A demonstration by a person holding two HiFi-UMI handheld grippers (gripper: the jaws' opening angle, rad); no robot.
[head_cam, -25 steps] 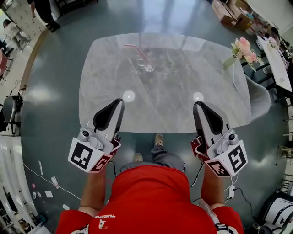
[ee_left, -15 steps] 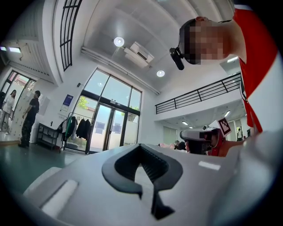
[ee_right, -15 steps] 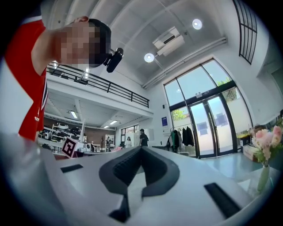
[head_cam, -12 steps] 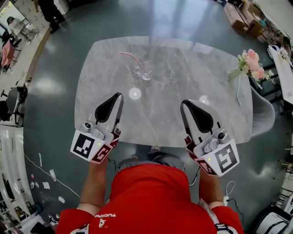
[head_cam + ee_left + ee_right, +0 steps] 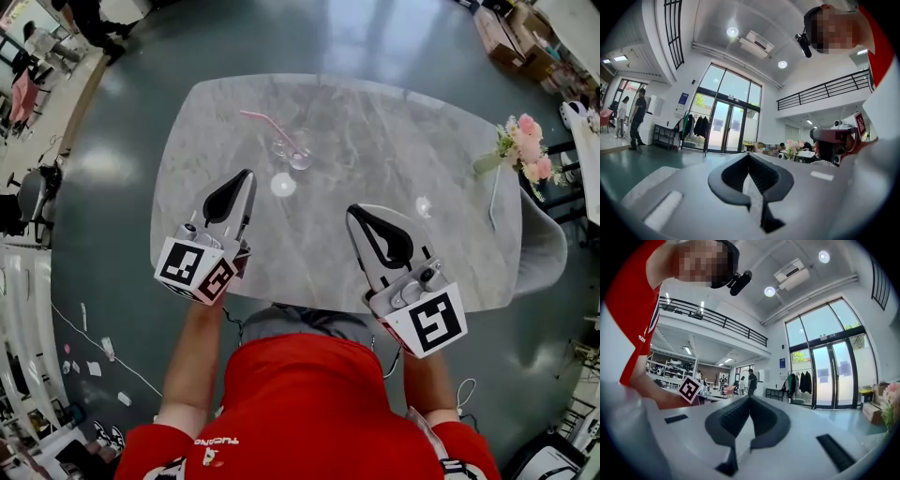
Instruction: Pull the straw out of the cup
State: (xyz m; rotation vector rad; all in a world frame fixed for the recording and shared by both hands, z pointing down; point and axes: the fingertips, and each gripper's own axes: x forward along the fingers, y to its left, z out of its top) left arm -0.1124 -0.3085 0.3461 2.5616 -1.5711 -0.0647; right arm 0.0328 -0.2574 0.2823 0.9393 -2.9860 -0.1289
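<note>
Thin pink bendy straw (image 5: 284, 137) stands in clear glass cup (image 5: 301, 160) on grey marble table (image 5: 450, 150). Long axis leans up & left out of cup; short bent tip points left. L gripper (image 5: 248, 174) & R gripper (image 5: 352, 212) on near side of cup, well apart from it. Both have jaws pressed together w/ nothing between.

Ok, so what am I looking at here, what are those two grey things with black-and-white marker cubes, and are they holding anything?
A person in a red shirt holds a two-jaw gripper in each hand: left gripper, right gripper. The top-down picture comes from a head camera; the other two look along each gripper's jaws. Both are shut and empty. On the grey marble-look table stands a clear glass cup with a pink bendy straw in it.
</note>
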